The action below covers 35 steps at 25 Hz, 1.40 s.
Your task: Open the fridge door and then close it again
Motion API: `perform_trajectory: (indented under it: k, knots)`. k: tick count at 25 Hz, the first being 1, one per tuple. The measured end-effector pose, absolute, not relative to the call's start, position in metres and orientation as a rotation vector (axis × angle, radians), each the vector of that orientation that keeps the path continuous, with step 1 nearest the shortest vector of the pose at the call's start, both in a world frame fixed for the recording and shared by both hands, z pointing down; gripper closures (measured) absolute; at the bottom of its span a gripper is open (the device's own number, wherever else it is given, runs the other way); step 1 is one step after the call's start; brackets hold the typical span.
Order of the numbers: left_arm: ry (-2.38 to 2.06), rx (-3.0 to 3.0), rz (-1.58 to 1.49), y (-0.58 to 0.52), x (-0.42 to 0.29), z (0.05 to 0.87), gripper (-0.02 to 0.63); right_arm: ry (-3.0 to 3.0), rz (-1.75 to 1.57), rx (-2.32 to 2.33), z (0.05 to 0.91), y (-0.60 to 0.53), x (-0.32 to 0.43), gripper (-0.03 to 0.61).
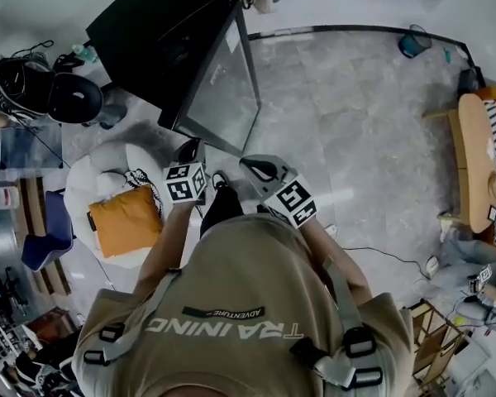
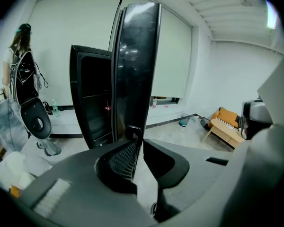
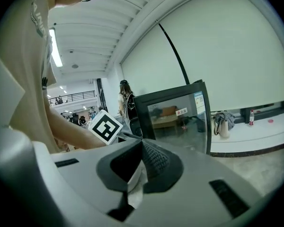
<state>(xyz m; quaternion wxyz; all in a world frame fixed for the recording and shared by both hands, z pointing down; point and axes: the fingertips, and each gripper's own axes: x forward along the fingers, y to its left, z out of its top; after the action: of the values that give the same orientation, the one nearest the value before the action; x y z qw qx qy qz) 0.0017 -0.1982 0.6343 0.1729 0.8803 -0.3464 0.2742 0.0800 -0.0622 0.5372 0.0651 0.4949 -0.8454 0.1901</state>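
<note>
fridge (image 1: pixel 157 31): ahead, left of centre, on the floor
fridge door (image 1: pixel 223 89): swung out on the fridge's right, toward the person
left claw (image 1: pixel 190 149): on door's near edge
right claw (image 1: pixel 260 170): just right, before door
bench (image 1: pixel 478 160): far right

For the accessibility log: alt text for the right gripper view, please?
The right gripper, its dark jaws shut together, points at the open black-framed glass fridge door. A black-and-white marker cube and the person's forearm sit left of the door.
</note>
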Motion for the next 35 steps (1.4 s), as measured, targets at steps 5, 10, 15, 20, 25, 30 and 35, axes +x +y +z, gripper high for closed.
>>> perform_trajectory:
  k: [5,10,15,20,25,30,35]
  knots:
    - [-1.000,2.476,0.785,-0.184,0.010,0.636,0.575,-2.538,0.510,1.581,0.536,-0.037,0.098,0.583]
    - [-0.929,2.483,0.794,-0.167,0.020,0.637,0.577,-2.477,0.500,1.631,0.537,-0.024,0.101,0.583]
    - [-0.892,2.504,0.802,-0.154,0.027,0.636,0.577,-2.435,0.503,1.714,0.523,-0.013,0.093,0.583]
    - [-0.852,2.528,0.781,-0.143,0.032,0.635,0.577,-2.359,0.501,1.752,0.516,-0.002,0.090,0.583]
    - [-0.841,2.546,0.727,-0.136,0.045,0.633,0.577,-2.277,0.547,1.826,0.519,0.017,0.097,0.583]
    - [-0.837,2.530,0.740,-0.122,0.053,0.633,0.577,-2.282,0.567,1.857,0.524,0.031,0.115,0.583]
    - [-0.888,2.522,0.724,-0.110,0.069,0.631,0.577,-2.333,0.572,1.825,0.526,0.027,0.143,0.583]
